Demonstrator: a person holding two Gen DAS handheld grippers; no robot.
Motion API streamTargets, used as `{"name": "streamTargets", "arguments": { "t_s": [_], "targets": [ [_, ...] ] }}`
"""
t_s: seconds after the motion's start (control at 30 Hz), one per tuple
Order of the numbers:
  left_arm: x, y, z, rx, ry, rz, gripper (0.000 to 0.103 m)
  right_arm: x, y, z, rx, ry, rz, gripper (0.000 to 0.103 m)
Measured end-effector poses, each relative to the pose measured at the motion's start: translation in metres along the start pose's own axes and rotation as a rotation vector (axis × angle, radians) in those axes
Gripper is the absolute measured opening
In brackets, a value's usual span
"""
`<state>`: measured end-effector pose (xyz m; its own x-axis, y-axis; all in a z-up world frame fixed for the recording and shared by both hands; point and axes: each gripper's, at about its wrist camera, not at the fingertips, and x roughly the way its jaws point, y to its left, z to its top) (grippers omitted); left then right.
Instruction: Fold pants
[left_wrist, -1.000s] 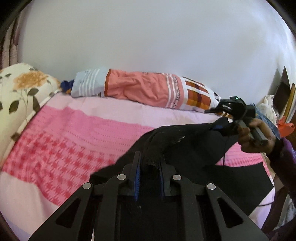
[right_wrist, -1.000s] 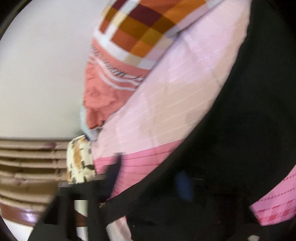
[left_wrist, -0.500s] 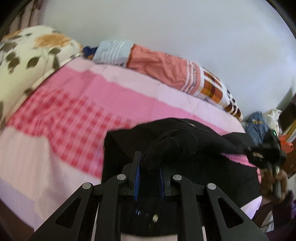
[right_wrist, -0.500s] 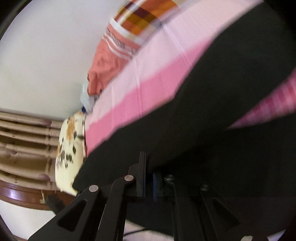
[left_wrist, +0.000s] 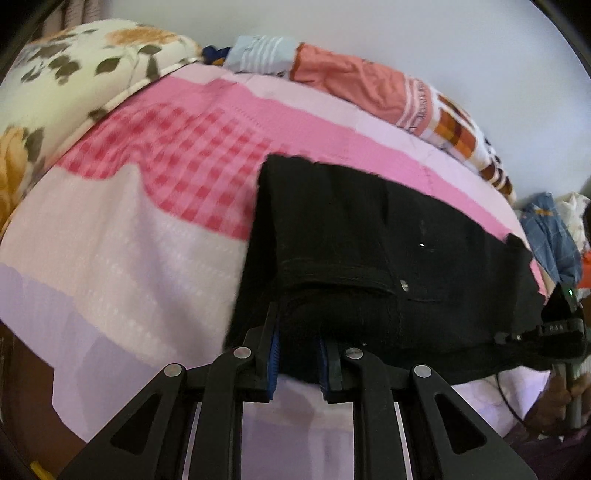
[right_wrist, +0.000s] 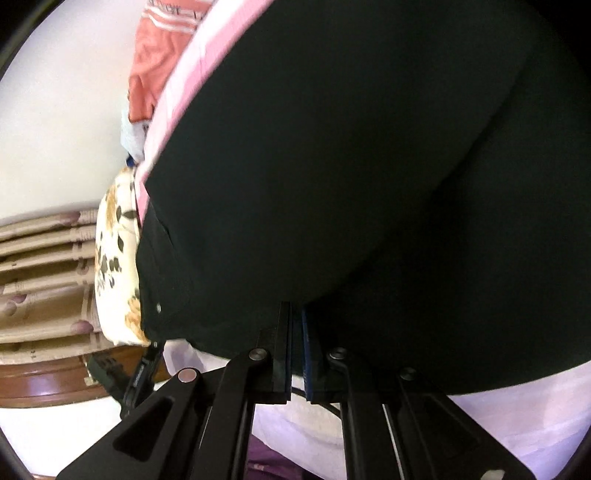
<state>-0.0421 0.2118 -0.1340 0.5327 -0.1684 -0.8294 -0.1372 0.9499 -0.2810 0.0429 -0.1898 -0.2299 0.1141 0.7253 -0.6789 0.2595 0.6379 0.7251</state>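
Black pants (left_wrist: 369, 236) lie spread across the pink bedspread (left_wrist: 155, 206), waistband with a metal button toward me. My left gripper (left_wrist: 298, 332) is shut on a thick bunch of the waistband at the near edge. In the left wrist view my right gripper (left_wrist: 554, 325) shows at the far right, clamped on the pants' other end, a hand below it. In the right wrist view the black pants (right_wrist: 332, 166) fill most of the frame, and my right gripper (right_wrist: 297, 325) is shut on their near edge.
A floral pillow (left_wrist: 55, 92) lies at the bed's left end, and a rolled orange and checked blanket (left_wrist: 369, 88) runs along the white wall. Clothes are piled past the bed's right end (left_wrist: 554, 229). A wooden headboard (right_wrist: 40, 266) shows in the right wrist view.
Both grippers came down and toward the near bed edge with the pants. The cloth, lifted and bunched before, now lies flat on the bedspread. The right gripper swung from high right to low right.
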Motion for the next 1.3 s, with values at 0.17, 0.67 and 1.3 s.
{"name": "streamTargets", "arguments": {
  "t_s": [0.17, 0.67, 1.3],
  "targets": [
    [-0.004, 0.011, -0.006, -0.031, 0.008, 0.017, 0.018, -0.004, 0.005, -0.004, -0.041, -0.004, 0.031, 0.004],
    [-0.064, -0.058, 0.017, 0.119, -0.204, 0.125, 0.069, -0.248, -0.146, 0.059, 0.140, -0.644, 0.147, 0.008],
    [0.045, -0.138, 0.003, 0.076, 0.089, -0.049, 0.069, -0.297, -0.203, 0.143, 0.214, -0.766, -0.066, 0.060]
  ]
}}
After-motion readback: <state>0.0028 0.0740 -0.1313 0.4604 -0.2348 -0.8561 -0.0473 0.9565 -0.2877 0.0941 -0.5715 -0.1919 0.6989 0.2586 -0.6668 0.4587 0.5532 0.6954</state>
